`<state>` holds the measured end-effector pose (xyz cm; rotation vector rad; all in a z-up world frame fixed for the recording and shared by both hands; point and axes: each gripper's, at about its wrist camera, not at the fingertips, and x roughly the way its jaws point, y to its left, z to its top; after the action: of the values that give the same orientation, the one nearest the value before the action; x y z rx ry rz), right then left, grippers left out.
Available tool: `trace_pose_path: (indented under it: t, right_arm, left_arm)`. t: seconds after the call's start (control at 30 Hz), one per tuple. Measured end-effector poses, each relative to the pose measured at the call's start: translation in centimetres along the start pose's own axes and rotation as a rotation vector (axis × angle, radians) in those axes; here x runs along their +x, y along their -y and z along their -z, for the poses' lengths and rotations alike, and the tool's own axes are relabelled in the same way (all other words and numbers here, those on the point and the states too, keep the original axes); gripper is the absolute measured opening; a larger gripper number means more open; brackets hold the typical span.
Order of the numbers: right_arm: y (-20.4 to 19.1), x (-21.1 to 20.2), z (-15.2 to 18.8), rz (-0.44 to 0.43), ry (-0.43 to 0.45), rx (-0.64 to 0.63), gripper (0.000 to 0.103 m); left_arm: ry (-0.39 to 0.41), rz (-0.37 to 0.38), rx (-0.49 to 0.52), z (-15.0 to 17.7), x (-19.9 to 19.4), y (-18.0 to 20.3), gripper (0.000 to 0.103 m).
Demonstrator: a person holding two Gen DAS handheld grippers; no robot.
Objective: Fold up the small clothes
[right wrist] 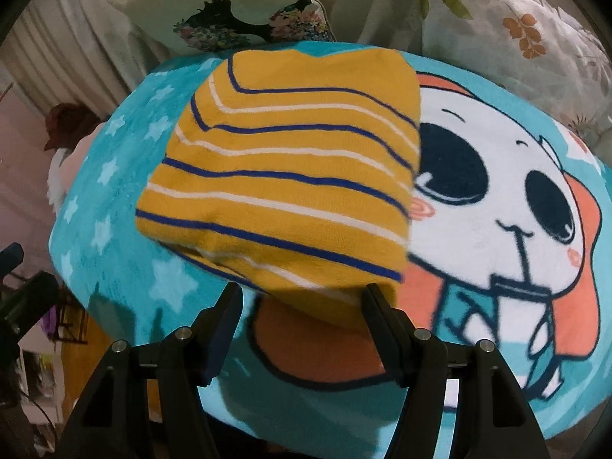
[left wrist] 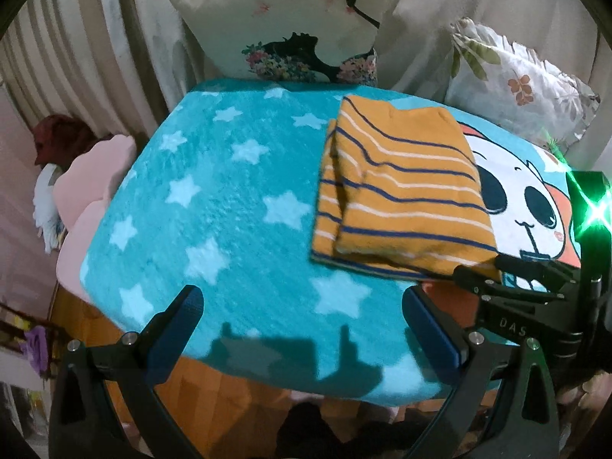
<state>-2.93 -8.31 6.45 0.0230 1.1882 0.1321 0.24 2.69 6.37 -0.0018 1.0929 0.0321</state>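
One garment is on the go here: a mustard striped top (right wrist: pixel 279 176), already folded into a thick, roughly square bundle with several layers showing along its left edge. It's lying on a teal star-print blanket (left wrist: pixel 214 206), partly covering the cartoon panda (right wrist: pixel 497 199) printed on it, with a couple of pillows (left wrist: pixel 290 26) propped up behind.

The left gripper (left wrist: pixel 302 329) is seen with its jaws spread wide and nothing between them, just bare blanket underneath, off to the near-left of the bundle and clear of it. The right gripper (right wrist: pixel 302 317) is also parted, with the near edge of the bundle sitting right at its fingertips; the pads aren't seen pressing on the cloth, so nothing looks to be held.

Judging by that, the folding itself looks pretty much finished and what's in hand is the letting-go or tidy-up stage. For the next move, either a last flattening of that bulgy near edge would be needed, or the bundle would have to be gripped through all layers at once so it doesn't flop open when shifted aside.
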Motion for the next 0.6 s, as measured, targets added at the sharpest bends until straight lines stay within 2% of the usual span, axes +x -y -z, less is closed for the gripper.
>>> trace_pose_path:
  t: [0.33, 0.47, 0.6]
  right_arm:
    - [7.2, -1.0, 1.4, -0.003, -0.013, -0.012, 0.070]
    - [10.3, -2.3, 2.2, 0.029, 0.006, 0.001, 0.072]
    - [13.7, -2.9, 3.7, 0.055, 0.010, 0.047, 0.072]
  left_arm:
    - [-0.013, -0.004, -0.050, 1.6, -0.3, 6.6, 0.103]
    - [-0.009, 0.021, -0.033, 1.5, -0.4, 9.7, 0.103]
    - [-0.025, 0.060, 0.027, 1.9, 0.4, 13.6, 0.103]
